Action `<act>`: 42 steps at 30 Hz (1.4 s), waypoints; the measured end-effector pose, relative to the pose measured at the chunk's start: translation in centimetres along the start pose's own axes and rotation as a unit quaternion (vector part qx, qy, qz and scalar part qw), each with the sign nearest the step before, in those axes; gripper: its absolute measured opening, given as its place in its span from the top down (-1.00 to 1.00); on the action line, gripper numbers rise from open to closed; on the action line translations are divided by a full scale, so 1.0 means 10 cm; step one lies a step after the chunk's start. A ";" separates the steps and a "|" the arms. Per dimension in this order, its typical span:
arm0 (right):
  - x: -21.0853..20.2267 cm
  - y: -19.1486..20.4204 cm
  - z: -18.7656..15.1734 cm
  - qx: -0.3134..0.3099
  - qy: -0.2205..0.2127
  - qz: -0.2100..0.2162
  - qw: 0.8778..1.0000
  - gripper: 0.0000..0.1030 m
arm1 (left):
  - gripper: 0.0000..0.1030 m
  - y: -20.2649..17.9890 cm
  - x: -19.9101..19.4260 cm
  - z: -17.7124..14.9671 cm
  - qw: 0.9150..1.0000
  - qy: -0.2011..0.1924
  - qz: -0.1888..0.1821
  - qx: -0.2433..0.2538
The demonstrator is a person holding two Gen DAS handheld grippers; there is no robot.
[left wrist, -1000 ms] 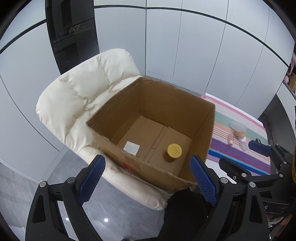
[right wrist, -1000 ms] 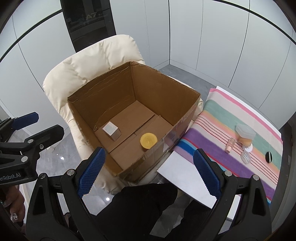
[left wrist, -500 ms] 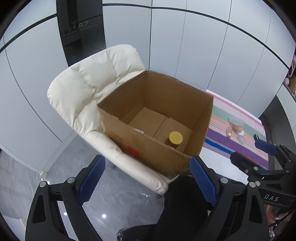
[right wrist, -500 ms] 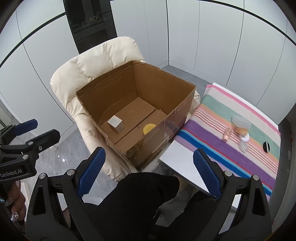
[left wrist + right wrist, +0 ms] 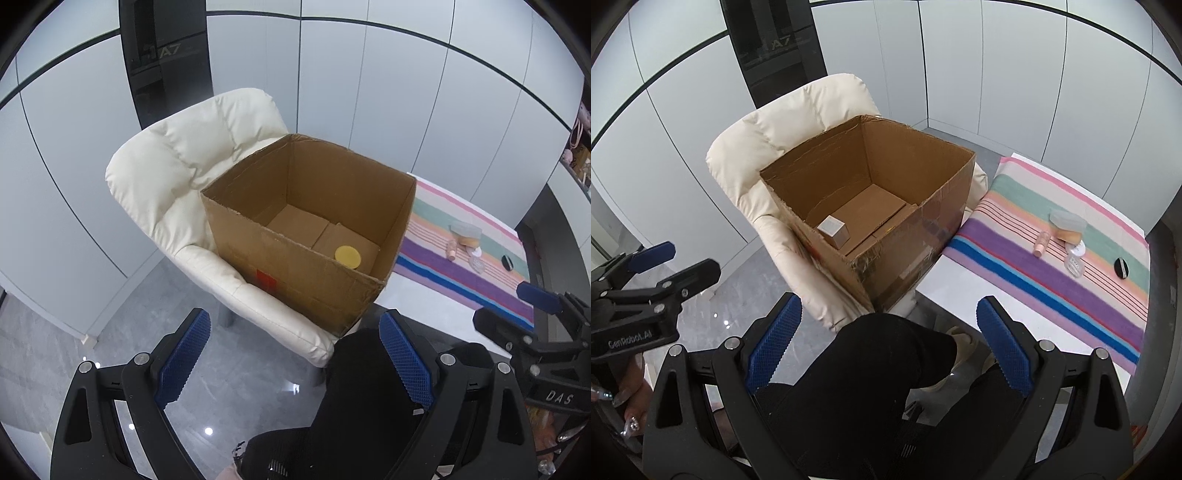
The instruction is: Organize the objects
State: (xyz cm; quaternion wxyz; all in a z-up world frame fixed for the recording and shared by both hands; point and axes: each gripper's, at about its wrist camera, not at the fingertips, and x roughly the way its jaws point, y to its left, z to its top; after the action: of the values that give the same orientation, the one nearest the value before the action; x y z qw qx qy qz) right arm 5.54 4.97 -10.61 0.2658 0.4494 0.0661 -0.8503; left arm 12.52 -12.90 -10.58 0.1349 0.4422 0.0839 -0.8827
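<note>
We carry two matching black grippers. On the left gripper [image 5: 293,356], blue cross-hatched pads [image 5: 184,356] face inward and silver screws stud the frame behind them. The right gripper [image 5: 888,345] is built alike, white "DAS" lettering on its side. "GenRobot.AI" marks the left one's flank. Black trousers [image 5: 857,387] below; long decorated nails [image 5: 629,424] beside the left handle.

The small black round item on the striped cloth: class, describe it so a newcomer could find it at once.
Start at the cardboard box on the cream chair, then look to the striped cloth beside it. A cluster of pale cosmetics lies there, led by a pink tube. The black round item sits apart from them, toward the far end, the only dark thing on the cloth.
</note>
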 end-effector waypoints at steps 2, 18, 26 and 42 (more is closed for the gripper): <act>-0.01 0.00 -0.03 0.000 0.001 0.000 1.000 -0.89 | -0.82 -0.01 -0.02 0.00 1.000 -0.004 0.000 0.002; -0.06 0.00 -0.08 0.006 0.000 -0.003 1.000 -0.89 | -0.82 -0.07 -0.02 0.00 1.000 -0.001 -0.003 0.009; -0.13 -0.14 -0.13 0.019 -0.002 -0.014 1.000 -0.89 | -0.82 -0.21 0.04 0.05 1.000 0.003 -0.018 0.023; -0.38 -0.74 -0.32 0.087 -0.013 -0.062 0.994 -0.89 | -0.82 -0.92 0.13 0.14 0.994 0.004 -0.068 0.087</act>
State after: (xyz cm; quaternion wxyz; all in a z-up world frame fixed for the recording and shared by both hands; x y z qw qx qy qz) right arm 5.82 13.87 -10.36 0.1733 0.4549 0.0167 -0.8734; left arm 7.79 -4.74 -10.51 0.0354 0.4491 0.0369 -0.8920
